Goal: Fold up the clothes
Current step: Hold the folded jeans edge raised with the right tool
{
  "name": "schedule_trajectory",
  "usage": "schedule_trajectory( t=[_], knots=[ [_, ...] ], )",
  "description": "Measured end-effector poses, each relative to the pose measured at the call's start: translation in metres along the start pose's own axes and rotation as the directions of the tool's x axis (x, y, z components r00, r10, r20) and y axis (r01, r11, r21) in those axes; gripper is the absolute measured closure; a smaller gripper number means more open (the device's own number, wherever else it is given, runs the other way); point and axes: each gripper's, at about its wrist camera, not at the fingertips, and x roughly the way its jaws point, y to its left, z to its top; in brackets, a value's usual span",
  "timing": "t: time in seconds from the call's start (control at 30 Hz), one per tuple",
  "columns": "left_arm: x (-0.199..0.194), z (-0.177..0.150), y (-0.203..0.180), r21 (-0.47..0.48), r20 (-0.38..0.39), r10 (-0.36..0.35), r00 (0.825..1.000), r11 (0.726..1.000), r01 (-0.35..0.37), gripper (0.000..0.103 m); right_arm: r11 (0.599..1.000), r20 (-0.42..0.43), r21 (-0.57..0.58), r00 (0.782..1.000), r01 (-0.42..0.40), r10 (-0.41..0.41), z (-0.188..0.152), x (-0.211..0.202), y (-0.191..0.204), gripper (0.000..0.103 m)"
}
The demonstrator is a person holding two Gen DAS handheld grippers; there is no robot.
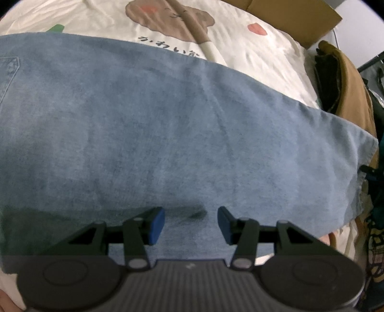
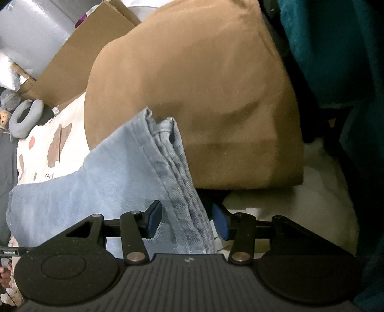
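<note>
Our left claw (image 1: 190,225) and right claw (image 2: 187,220) both hang apart, gripping nothing; the folded denim garment (image 1: 168,134) lies on the bed, hem between the right pads, freed to settle.

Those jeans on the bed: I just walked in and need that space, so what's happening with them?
A person with a gripper in each hand is folding the jeans on the printed sheet. Both grippers are open: the left gripper hovers over flat denim, and the right gripper straddles the stacked hem edge beside a tan garment.
</note>
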Motion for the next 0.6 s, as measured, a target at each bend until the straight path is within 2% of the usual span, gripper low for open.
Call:
schedule_trajectory(
  t=[0.13, 0.27, 0.43, 0.6],
  knots=[
    [-0.001, 0.0, 0.001, -0.003, -0.001, 0.002, 1.0, 1.0, -0.002, 0.051, 0.999, 0.006, -0.012, 1.0, -0.03, 0.03, -0.002, 0.008, -0.004, 0.05],
    [-0.003, 0.001, 0.002, -0.008, 0.003, 0.003, 1.0, 1.0, -0.002, 0.051, 0.998, -0.003, -0.012, 0.998, -0.056, 0.056, 0.001, 0.002, -0.002, 0.057],
    [-0.008, 0.0, 0.007, -0.031, 0.018, 0.002, 1.0, 1.0, -0.001, 0.051, 0.991, -0.015, -0.103, 0.997, -0.082, 0.081, 0.005, -0.024, 0.024, 0.057],
    [-0.009, 0.001, 0.013, -0.058, 0.026, 0.0, 1.0, 0.998, 0.002, 0.051, 0.983, -0.032, -0.136, 0.992, -0.125, 0.121, 0.003, -0.033, 0.042, 0.057]
  ],
)
